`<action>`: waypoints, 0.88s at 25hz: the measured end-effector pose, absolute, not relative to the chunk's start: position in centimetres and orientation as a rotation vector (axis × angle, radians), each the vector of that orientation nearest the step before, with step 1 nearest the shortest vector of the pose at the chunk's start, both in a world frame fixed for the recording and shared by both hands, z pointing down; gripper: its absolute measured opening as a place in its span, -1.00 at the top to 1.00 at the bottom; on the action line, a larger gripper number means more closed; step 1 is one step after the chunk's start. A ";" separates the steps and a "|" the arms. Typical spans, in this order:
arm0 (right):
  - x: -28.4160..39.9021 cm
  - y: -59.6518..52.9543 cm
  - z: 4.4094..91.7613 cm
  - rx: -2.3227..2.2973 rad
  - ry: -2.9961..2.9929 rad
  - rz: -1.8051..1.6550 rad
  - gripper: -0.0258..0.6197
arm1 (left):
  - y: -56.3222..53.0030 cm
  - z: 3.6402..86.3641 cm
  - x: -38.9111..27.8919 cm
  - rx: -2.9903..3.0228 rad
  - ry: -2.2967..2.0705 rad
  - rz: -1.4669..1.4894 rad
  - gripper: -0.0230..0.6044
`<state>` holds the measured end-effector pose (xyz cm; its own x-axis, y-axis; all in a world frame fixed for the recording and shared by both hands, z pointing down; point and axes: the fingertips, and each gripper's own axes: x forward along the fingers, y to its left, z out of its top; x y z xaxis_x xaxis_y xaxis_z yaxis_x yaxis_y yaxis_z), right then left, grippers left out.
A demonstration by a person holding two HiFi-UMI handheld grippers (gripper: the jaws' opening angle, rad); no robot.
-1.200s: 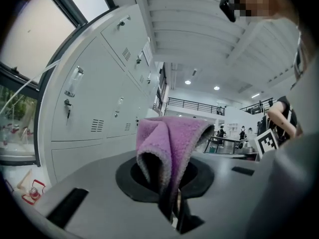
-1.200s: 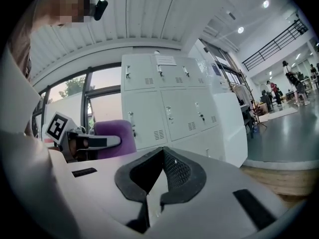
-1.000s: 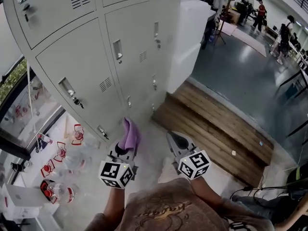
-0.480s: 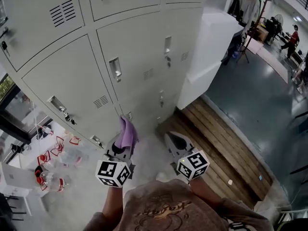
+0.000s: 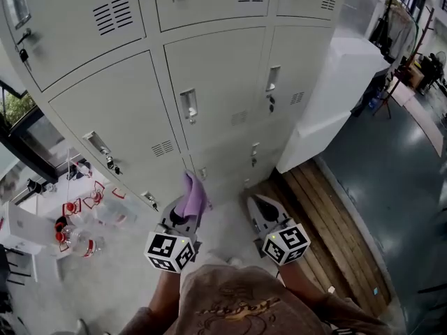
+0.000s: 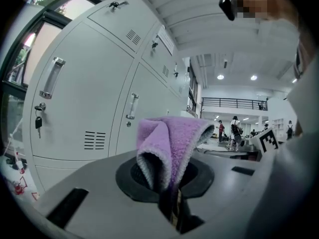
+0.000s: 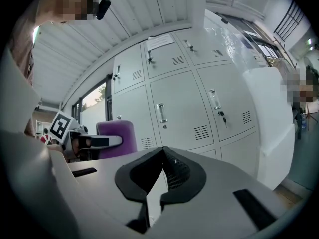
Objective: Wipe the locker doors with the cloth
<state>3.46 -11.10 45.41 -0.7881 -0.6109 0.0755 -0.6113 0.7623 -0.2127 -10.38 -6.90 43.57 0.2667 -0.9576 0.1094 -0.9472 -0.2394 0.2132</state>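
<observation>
By lockers: wood step, bottles; L hand-held gripper pinches cloth.

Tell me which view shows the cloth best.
Left gripper view: the cloth fills the centre, pinched in the jaws. Head view shows it small, from above; right gripper view shows it off to the left.

Purple cloth upright, nr shut locker doors

Pale floor, lower centre, bearing grey lockers across the top. Wooden planking, lower right, meets a white cabinet at its upper end. Dark glossy floor, right edge. Clear red-labelled bottles, lower left.
</observation>
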 end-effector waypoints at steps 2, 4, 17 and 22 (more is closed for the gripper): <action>3.2 -11.4 45.0 1.015 -2.958 0.357 0.92 | -7.1 43.1 -10.7 2.303 -1.794 -0.046 0.79; 3.0 -11.6 44.8 1.014 -2.962 0.364 0.92 | -7.4 42.6 -11.1 2.305 -1.814 -0.038 0.79; 1.2 -12.4 44.9 1.022 -2.972 0.375 0.92 | -8.4 43.1 -11.8 2.316 -1.768 -0.046 0.79; 0.5 -12.5 45.2 1.011 -2.971 0.377 0.92 | -8.7 43.1 -12.1 2.331 -1.769 -0.016 0.79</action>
